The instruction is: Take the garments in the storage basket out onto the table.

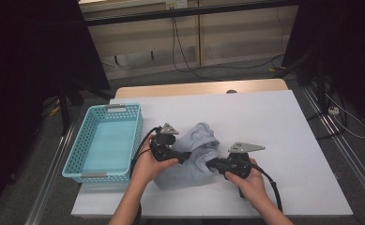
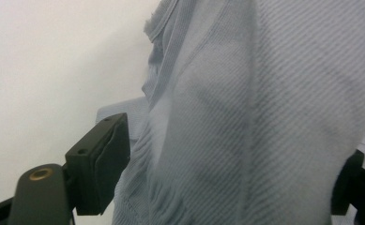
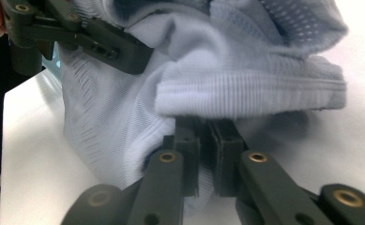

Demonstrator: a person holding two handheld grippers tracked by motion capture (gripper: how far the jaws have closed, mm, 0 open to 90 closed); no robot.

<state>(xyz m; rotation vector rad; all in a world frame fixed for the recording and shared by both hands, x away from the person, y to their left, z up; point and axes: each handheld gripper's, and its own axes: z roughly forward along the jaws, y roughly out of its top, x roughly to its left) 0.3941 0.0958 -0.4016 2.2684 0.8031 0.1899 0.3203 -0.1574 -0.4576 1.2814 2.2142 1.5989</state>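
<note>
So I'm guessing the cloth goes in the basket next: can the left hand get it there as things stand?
Probably yes: the basket sits open-topped just beside the left hand, with nothing between, and the left gripper has the cloth between its jaws.

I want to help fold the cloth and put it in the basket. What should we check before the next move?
1. Right gripper pinching the cloth: ok, jaws closed at its hem.
2. Left gripper gripping the cloth: cannot tell; fabric hangs between wide jaws.
3. Basket ready for the cloth: ok, nothing lies inside.
4. Cloth folded flat: not ok, bunched in a heap.
5. Cloth fully on the white table: ok.
</note>
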